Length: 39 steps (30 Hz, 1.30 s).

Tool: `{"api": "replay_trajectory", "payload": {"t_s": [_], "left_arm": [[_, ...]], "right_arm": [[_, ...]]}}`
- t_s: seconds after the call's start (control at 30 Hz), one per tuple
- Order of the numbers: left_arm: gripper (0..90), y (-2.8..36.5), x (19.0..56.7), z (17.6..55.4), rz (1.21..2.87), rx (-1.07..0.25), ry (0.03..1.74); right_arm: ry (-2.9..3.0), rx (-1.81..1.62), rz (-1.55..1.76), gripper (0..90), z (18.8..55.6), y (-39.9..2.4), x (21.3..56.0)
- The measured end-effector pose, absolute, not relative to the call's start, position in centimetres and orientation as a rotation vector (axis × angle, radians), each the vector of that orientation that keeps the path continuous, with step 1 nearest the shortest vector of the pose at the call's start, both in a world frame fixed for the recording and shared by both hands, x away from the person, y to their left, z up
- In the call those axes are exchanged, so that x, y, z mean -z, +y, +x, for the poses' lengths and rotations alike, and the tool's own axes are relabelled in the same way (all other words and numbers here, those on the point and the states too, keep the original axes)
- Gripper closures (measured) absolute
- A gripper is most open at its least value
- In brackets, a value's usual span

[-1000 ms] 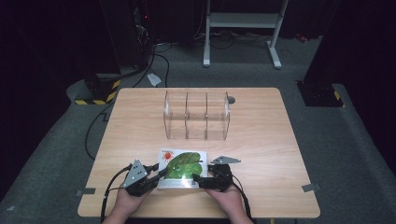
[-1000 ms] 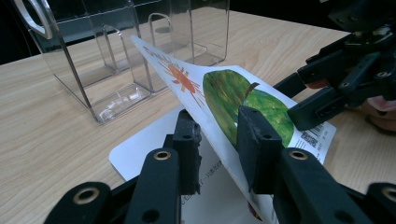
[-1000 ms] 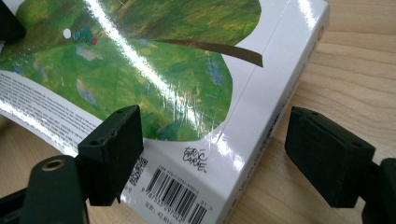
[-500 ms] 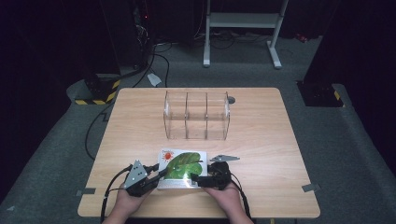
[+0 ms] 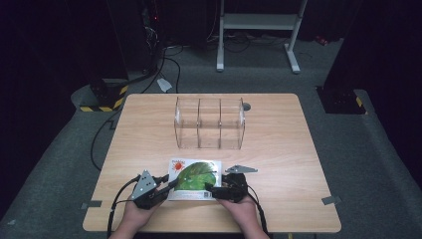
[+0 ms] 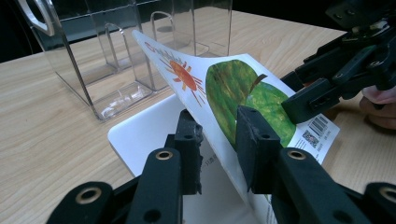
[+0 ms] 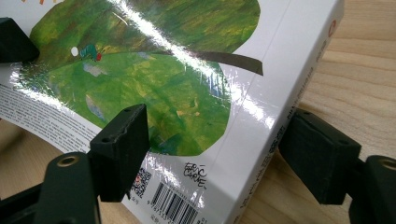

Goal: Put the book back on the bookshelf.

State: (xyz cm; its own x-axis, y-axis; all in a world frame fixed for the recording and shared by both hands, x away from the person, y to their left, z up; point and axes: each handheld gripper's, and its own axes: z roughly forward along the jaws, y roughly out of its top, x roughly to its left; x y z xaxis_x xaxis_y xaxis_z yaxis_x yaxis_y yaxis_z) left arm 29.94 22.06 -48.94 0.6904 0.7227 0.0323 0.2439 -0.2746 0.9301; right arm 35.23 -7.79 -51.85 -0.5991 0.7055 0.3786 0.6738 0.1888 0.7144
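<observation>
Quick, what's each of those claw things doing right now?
Left gripper: shut on the book cover, lifting it.
Right gripper: jaws astride the book's spine, just been closing; grip cannot be told.

Your wooden table (image 5: pixel 278 149) carries a clear three-compartment organiser (image 5: pixel 209 123) at centre far and a picture book (image 5: pixel 193 178) near you.

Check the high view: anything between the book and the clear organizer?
Nothing. In the high view, only bare table separates the book from the clear organizer.
</observation>
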Motion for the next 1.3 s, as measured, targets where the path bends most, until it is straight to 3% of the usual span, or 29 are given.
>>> {"api": "replay_trajectory", "payload": {"t_s": [0.8,1.3], "left_arm": [[72.7,22.1,49.2,30.3,1.834,-0.563,0.810],[73.9,21.8,49.8,30.6,1.869,-0.584,0.834]], "right_arm": [[2.209,-1.449,1.283,40.9,34.0,-8.7,50.1],[2.122,-1.471,1.228,43.3,33.4,-9.1,49.3]]}}
